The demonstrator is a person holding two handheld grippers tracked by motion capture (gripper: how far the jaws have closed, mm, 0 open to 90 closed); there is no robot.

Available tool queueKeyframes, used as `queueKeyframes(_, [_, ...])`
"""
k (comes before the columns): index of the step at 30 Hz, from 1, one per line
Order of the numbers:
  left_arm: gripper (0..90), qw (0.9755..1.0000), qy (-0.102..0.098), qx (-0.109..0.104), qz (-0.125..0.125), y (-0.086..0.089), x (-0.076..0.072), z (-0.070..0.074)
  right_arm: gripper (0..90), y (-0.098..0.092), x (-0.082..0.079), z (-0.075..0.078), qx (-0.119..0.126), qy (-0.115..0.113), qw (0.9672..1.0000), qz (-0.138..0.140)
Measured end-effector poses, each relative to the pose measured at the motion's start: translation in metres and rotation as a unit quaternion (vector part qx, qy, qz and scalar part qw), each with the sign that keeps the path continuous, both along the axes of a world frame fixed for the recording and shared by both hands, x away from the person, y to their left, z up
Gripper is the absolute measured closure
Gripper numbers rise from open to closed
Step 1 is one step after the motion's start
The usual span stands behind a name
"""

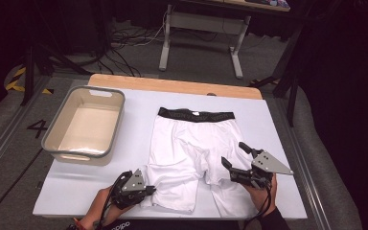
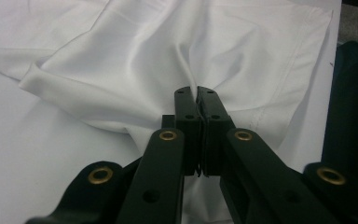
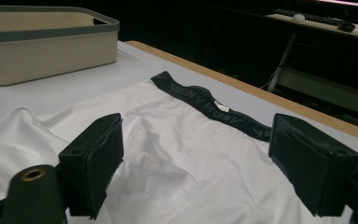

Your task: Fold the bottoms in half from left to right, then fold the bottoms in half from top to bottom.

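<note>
White shorts (image 1: 187, 143) with a black waistband (image 1: 195, 115) lie flat on the white table cover, waistband at the far side. My left gripper (image 1: 149, 190) is at the hem of the left leg, near the table's front edge. In the left gripper view its jaws (image 2: 198, 91) are shut on a pinched fold of the white shorts (image 2: 135, 60). My right gripper (image 1: 233, 153) hovers over the right leg with its jaws wide apart. In the right gripper view the gripper (image 3: 196, 154) has nothing between its pads, and the shorts (image 3: 168, 135) lie below with the waistband (image 3: 205, 105) beyond.
A beige bin with a grey rim (image 1: 92, 89) stands on the table's left side, seen also in the right gripper view as the bin (image 3: 46, 51) at far left. A wooden table edge (image 1: 172, 85) runs along the back. A desk frame and cables stand on the floor beyond.
</note>
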State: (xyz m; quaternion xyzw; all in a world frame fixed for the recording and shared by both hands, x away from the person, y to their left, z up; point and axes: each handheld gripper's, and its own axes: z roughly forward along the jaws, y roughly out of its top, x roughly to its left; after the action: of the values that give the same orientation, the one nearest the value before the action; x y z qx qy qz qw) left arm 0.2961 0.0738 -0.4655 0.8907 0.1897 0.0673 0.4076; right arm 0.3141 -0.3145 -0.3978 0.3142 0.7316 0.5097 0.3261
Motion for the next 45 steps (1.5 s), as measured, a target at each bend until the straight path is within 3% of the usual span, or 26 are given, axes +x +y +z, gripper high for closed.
queueKeyframes(16, [88.3,1.0000,-0.001,0.004,-0.004,0.000,0.000,0.000,14.9,0.006,0.000,-0.001,-0.010,0.007,0.9998,0.015])
queueKeyframes(31, [88.3,1.0000,0.003,0.001,-0.003,0.000,0.000,0.000,15.3,0.014,0.004,-0.001,0.000,0.018,0.9994,0.028])
queueKeyframes(45, [88.3,1.0000,0.007,0.003,-0.004,0.000,0.001,0.000,15.2,0.045,0.014,0.015,0.004,0.025,0.9985,0.049])
